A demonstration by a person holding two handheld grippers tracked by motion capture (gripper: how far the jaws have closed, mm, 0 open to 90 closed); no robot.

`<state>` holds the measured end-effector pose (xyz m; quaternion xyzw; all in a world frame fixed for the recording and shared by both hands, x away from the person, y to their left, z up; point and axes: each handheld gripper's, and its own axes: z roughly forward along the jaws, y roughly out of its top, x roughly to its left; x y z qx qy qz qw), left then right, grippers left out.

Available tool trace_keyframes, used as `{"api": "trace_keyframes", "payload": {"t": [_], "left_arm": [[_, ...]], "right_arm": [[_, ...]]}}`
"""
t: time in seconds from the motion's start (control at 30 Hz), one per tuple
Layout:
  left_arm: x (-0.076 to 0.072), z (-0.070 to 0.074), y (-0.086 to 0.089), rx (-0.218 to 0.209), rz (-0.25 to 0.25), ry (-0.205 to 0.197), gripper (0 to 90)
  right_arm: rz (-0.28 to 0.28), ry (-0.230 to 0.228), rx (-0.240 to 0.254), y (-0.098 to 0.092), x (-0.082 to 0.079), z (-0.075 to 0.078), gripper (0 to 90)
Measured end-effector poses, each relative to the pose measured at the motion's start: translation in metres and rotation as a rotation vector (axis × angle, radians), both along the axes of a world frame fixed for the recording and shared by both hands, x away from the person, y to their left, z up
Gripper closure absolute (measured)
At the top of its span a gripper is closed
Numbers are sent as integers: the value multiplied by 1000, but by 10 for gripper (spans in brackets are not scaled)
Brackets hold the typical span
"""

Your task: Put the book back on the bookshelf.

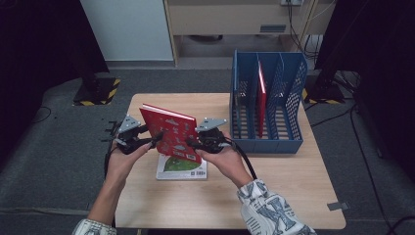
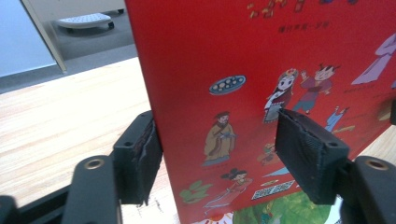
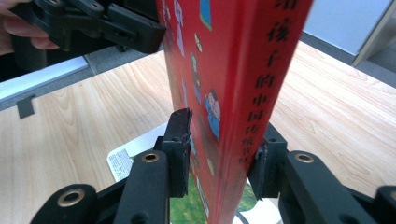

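Red is what catches the eye: a glossy red hardcover picture book (image 1: 171, 133) with cartoon figures on its cover is held up off the pale wooden bench (image 1: 274, 186), tilted, between two black claws. The left claw (image 1: 151, 140) sits at the book's left edge. In the left gripper view its jaws stand apart around the cover (image 2: 261, 93): one pad lies against the book's edge, the other stands clear in front of the printed face, so this claw is released and not pinching. The right claw (image 1: 192, 143) is at the book's other edge, by the spine. In the right gripper view the spine (image 3: 261, 93) with its dark lettering runs up between the two jaws; one pad is at the spine side and the other just beside the cover, close in, but I cannot tell whether both truly press.

Under the raised book a second flat book with a white border and a green picture (image 1: 181, 168) lies on the bench. To the right stands a blue plastic mesh file rack (image 1: 293, 93) with upright dividers, and a thin red book (image 1: 262, 98) stands in one of its middle slots. The person's patterned sleeve (image 1: 269, 210) shows at the right forearm.
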<state>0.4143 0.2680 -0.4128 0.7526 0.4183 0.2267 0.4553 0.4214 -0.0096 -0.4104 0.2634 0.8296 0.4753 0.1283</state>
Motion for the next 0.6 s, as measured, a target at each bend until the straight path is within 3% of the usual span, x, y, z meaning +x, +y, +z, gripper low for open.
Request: {"api": "trace_keyframes", "payload": {"t": [0.33,0.6], "left_arm": [[0,-3,0,-9,-5,16,271],[1,-4,1,-10,-18,19,267]], "right_arm": [[11,0,8,1,-6,0,688],[18,4,11,2,-6,2,670]]}}
